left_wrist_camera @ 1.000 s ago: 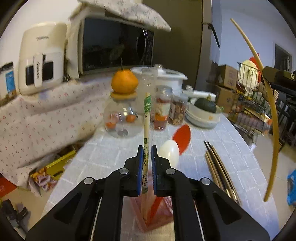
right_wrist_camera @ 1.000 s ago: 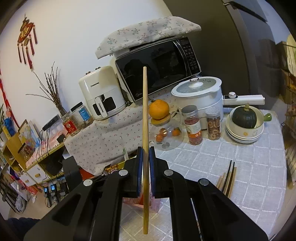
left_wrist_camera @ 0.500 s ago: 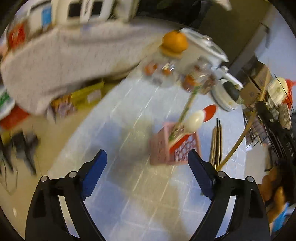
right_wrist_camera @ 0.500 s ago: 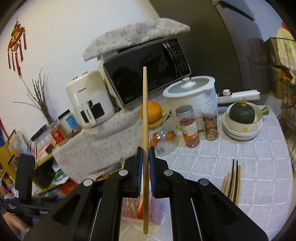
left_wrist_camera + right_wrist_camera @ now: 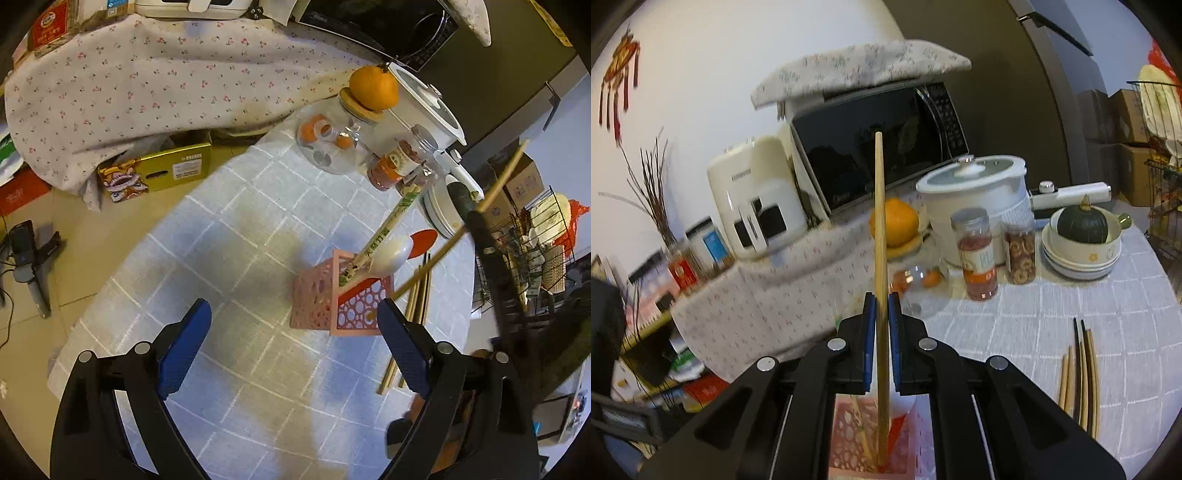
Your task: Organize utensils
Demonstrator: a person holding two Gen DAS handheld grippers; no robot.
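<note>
A pink perforated utensil holder (image 5: pixel 332 299) stands on the grey tiled tablecloth. It holds wrapped chopsticks (image 5: pixel 384 232), a white spoon (image 5: pixel 391 253) and a red spoon (image 5: pixel 423 238). My left gripper (image 5: pixel 291 332) is open and empty, above and in front of the holder. My right gripper (image 5: pixel 882 306) is shut on a single wooden chopstick (image 5: pixel 880 229), held upright with its lower end in the holder (image 5: pixel 849 443). The same chopstick (image 5: pixel 461 229) slants over the holder in the left wrist view. Several loose chopsticks (image 5: pixel 1078 373) lie on the table to the right.
Behind the holder stand a glass jar (image 5: pixel 332 144) with an orange (image 5: pixel 373 88) on top, two snack jars (image 5: pixel 977 254), a white pot (image 5: pixel 975 184), stacked bowls with a squash (image 5: pixel 1080 229), a microwave (image 5: pixel 879 136) and an air fryer (image 5: pixel 757 199). A wire rack (image 5: pixel 535 251) stands right.
My left gripper let go of the wrapped chopsticks in the holder, opened wide and pulled back and up. My right gripper brought its chopstick down into the holder.
</note>
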